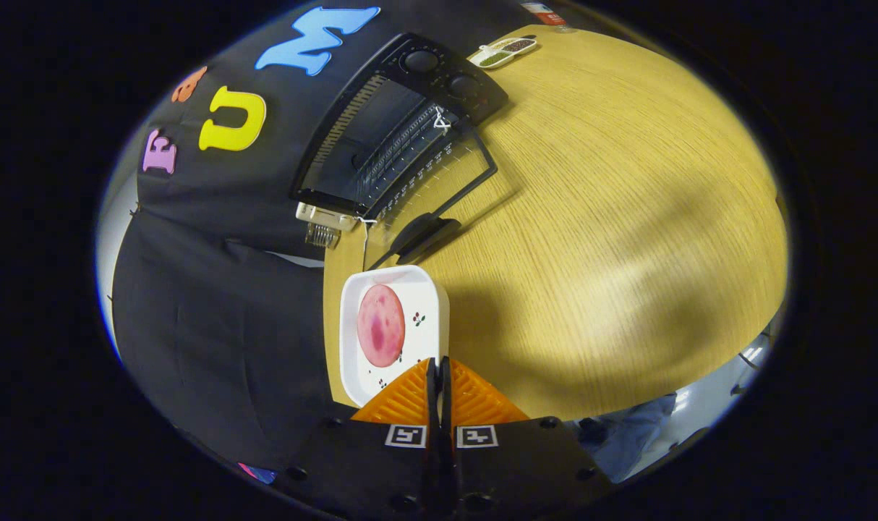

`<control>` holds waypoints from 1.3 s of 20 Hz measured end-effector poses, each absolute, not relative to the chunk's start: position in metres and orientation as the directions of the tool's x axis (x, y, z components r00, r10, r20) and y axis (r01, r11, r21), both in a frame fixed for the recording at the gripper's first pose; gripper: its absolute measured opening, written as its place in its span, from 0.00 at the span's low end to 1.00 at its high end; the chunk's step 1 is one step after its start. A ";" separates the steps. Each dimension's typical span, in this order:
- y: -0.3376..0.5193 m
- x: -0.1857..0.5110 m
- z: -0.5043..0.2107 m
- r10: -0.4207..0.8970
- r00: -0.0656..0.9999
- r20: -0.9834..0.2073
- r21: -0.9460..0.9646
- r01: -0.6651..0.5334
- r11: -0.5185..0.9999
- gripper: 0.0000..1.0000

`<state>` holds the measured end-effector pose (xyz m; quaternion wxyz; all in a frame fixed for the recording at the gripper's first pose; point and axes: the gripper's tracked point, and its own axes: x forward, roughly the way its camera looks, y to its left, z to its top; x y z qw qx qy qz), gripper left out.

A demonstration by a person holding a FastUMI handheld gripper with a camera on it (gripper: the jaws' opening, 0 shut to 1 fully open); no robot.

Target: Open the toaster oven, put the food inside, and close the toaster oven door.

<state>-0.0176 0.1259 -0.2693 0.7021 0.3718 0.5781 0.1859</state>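
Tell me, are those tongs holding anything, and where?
The tongs appear shut on the near rim of the square white plate carrying a round pink slice of meat.

There is one gripper (439, 376). It has two fingers (403, 398), and they are pressed together at the tips with nothing between them.

There is one toaster oven (403, 123). It has one door (439, 188), and the door is open and lying flat on the tabletop (612, 217). The oven has two round knobs (421, 61) on its front.

There is one white plate (428, 297) just ahead of the fingers. On the plate is one round pink slice of food (380, 324).

Far off, past the oven, is one small tray (503, 52). It has two little parts, one with something green and one with something dark.

There is one tabletop.
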 end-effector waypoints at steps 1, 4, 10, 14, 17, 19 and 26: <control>0.130 -0.014 -0.269 0.682 0.291 -0.670 0.739 0.182 0.648 0.01; 0.136 0.002 -0.264 0.643 0.393 -0.657 0.749 0.249 0.614 0.01; 0.145 0.039 -0.257 0.546 0.544 -0.637 0.763 0.344 0.546 0.01; 0.153 0.063 -0.254 0.501 0.601 -0.622 0.774 0.374 0.512 0.01; 0.160 0.081 -0.257 0.462 0.628 -0.627 0.771 0.413 0.485 0.01; 0.163 0.096 -0.258 0.437 0.654 -0.617 0.780 0.434 0.451 0.01; 0.181 0.152 -0.270 0.365 0.714 -0.597 0.801 0.504 0.323 0.01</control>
